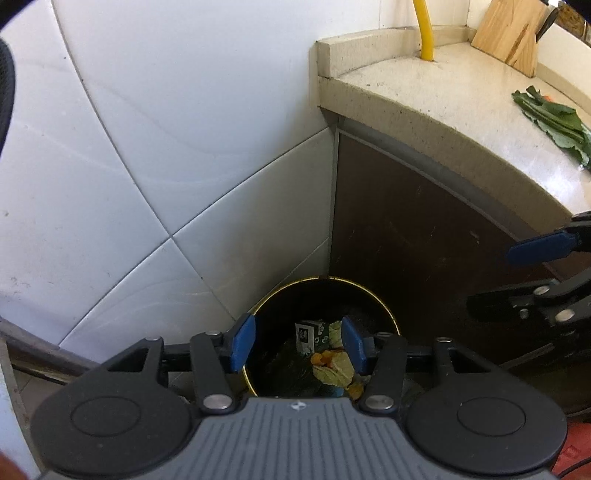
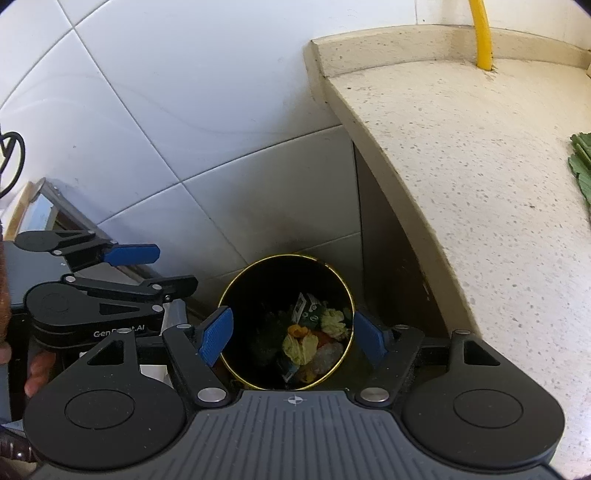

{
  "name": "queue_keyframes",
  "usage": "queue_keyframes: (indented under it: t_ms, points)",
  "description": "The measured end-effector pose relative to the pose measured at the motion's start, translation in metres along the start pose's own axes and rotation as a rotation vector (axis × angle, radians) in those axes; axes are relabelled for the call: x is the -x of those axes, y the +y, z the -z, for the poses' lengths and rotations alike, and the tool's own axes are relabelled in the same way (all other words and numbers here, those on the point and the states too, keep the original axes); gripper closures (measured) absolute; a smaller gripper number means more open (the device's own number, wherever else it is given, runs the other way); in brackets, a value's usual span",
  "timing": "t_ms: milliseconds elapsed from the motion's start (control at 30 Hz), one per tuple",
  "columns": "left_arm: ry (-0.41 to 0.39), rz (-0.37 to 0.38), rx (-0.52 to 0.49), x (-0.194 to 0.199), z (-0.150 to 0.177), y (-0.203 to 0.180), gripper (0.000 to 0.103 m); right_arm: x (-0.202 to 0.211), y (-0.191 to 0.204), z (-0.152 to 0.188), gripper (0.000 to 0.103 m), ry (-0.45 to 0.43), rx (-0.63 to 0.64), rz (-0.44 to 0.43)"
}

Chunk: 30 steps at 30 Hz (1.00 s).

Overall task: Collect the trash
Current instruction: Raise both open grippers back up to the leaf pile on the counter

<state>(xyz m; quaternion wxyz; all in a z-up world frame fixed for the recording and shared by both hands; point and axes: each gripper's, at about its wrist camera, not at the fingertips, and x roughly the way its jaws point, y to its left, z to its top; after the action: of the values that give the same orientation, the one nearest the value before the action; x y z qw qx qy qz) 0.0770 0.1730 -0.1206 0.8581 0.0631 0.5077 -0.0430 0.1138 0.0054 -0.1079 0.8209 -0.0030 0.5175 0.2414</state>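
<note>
Speckled stone countertop (image 2: 480, 177) meets white tiled wall (image 2: 184, 92), bin (image 2: 236, 291) in corner

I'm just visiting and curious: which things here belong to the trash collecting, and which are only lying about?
Part of the job:
- trash bin
- scraps inside it
- green leaves on the counter, likely next
- left gripper and right gripper, both open

Just there:
- knife block
- yellow hose

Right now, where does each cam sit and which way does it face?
Left wrist: on the left gripper, facing down into the black bin in the tiled corner; its own open gripper and the right gripper show.
Right wrist: on the right gripper, over the same bin; the left gripper and a hand show.
Shared: bin, countertop, yellow hose, green leaves.
</note>
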Motion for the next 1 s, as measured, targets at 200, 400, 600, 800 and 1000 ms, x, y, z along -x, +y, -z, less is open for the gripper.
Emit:
queue_keyframes:
  t_ms: [200, 400, 600, 800, 1000]
  points:
    - [0.024, 0.001, -0.021, -0.004, 0.001, -0.007, 0.053, 0.006, -0.008, 0.002, 0.024, 0.005, -0.006, -0.007]
    - [0.037, 0.010, -0.028, -0.004, 0.001, -0.010, 0.053, 0.016, -0.011, 0.002, 0.023, -0.004, -0.002, -0.020]
    - [0.032, 0.035, -0.010, 0.002, -0.002, -0.013, 0.053, 0.033, -0.011, -0.001, 0.023, -0.037, 0.005, -0.047]
    - [0.015, 0.055, -0.021, 0.016, -0.007, -0.022, 0.052, 0.049, -0.015, -0.003, 0.022, -0.077, 0.004, -0.064]
    - [-0.024, 0.068, -0.058, 0.030, -0.019, -0.036, 0.051, 0.072, -0.026, 0.001, 0.021, -0.132, -0.023, -0.070]
